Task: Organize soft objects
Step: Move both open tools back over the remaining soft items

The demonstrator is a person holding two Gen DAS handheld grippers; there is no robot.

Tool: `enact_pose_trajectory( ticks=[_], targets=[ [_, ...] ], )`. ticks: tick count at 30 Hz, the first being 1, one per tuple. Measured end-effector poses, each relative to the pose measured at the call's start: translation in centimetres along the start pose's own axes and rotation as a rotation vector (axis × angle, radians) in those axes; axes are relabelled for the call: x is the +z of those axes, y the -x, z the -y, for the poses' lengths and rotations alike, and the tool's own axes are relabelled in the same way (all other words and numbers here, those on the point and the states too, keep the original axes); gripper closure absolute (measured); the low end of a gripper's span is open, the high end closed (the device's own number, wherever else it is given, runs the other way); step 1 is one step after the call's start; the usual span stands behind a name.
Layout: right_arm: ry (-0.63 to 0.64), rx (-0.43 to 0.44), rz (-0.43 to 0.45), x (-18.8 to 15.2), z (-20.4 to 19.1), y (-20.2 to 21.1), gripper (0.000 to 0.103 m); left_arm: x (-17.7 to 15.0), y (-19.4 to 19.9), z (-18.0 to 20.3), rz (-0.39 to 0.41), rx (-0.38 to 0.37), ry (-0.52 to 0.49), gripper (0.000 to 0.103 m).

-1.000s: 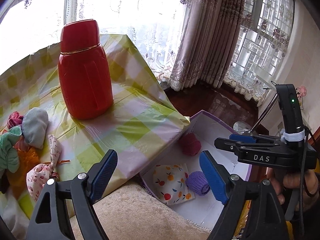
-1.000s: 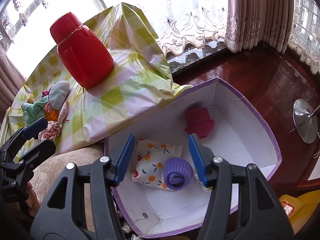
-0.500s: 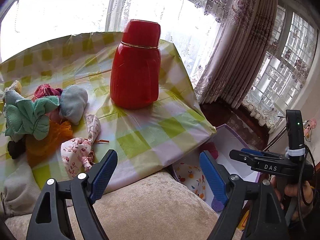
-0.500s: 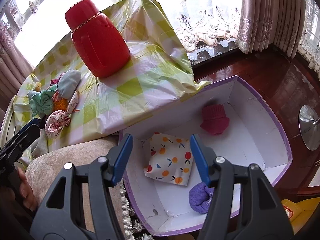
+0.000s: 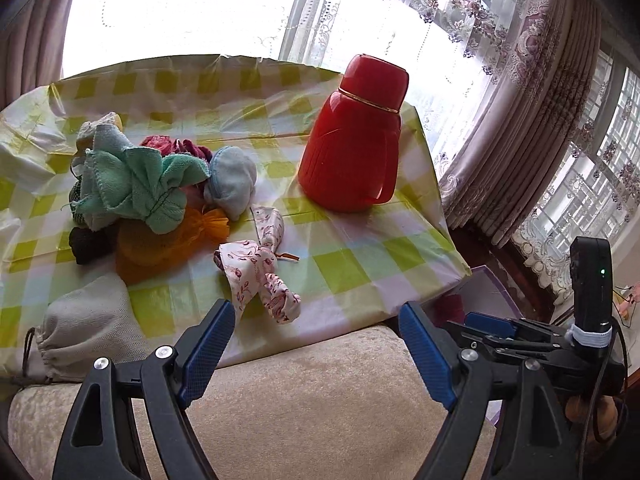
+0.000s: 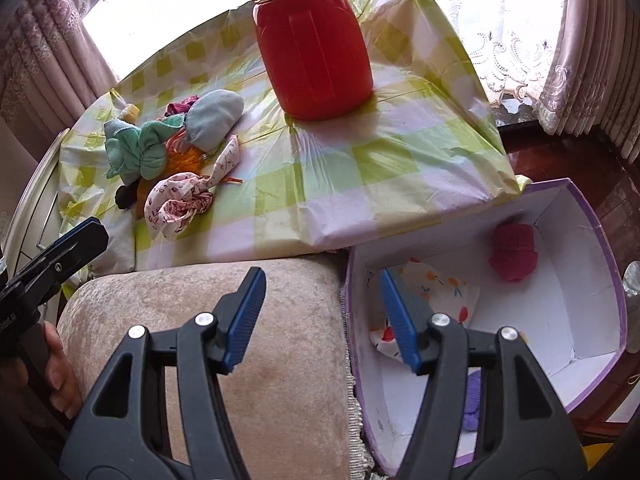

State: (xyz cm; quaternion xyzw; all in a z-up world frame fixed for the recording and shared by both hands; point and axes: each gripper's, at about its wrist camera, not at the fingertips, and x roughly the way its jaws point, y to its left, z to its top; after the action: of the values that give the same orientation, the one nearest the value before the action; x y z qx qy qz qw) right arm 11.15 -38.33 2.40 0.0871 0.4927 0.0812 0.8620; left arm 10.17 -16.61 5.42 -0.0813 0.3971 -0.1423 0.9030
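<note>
Left wrist view
Left gripper (image 5: 316, 344): jaws wide apart, nothing between them, hanging over the beige cushion (image 5: 304, 400).
Change: the view has swung from the box to the checked tablecloth (image 5: 352, 264); the pile of soft things now fills the left half.
Nearest item: floral cloth (image 5: 260, 276), just beyond the fingertips; the green towel (image 5: 136, 184), orange pouch (image 5: 160, 240) and blue-grey bundle (image 5: 232, 180) lie behind it.
Meaning: probably lining up the next pick.

Right wrist view
Right gripper (image 6: 322, 320): jaws apart and empty, a little wider than a second ago.
Change: it has slid off the purple-edged box (image 6: 600, 300) toward the cushion; the purple sock (image 6: 472, 400) lies dropped at the box's near end.
Already stored: pink sock (image 6: 514, 252), fruit-print cloth (image 6: 444, 292).
Remaining: the pile beside the red flask (image 6: 316, 48).
</note>
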Motion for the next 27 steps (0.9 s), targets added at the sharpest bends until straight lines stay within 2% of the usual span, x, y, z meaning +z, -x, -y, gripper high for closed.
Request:
enact_pose_trajectory(
  ticks=[4,11,18,23,27],
  targets=[
    [0.049,0.031,-0.040,-0.3,-2.6,-1.5,0.040,-0.5,1.0,-2.4,-0.002,0.043,0.055,0.018],
    [0.085,0.071,-0.060,0.8,-5.6,-3.2,0.040,-1.4,2.6,-7.7,-0.015,0.152,0.160,0.018],
    [0.123,0.096,-0.076,2.0,-8.8,-5.4,0.039,-2.2,2.9,-11.9,-0.038,0.221,0.256,0.018],
    [0.151,0.097,-0.085,2.6,-10.5,-6.7,0.039,-2.4,2.7,-14.0,-0.056,0.253,0.280,0.018],
    [0.161,0.089,-0.087,3.2,-11.2,-7.6,0.033,-2.1,2.1,-14.9,-0.076,0.277,0.271,0.018]
  ],
)
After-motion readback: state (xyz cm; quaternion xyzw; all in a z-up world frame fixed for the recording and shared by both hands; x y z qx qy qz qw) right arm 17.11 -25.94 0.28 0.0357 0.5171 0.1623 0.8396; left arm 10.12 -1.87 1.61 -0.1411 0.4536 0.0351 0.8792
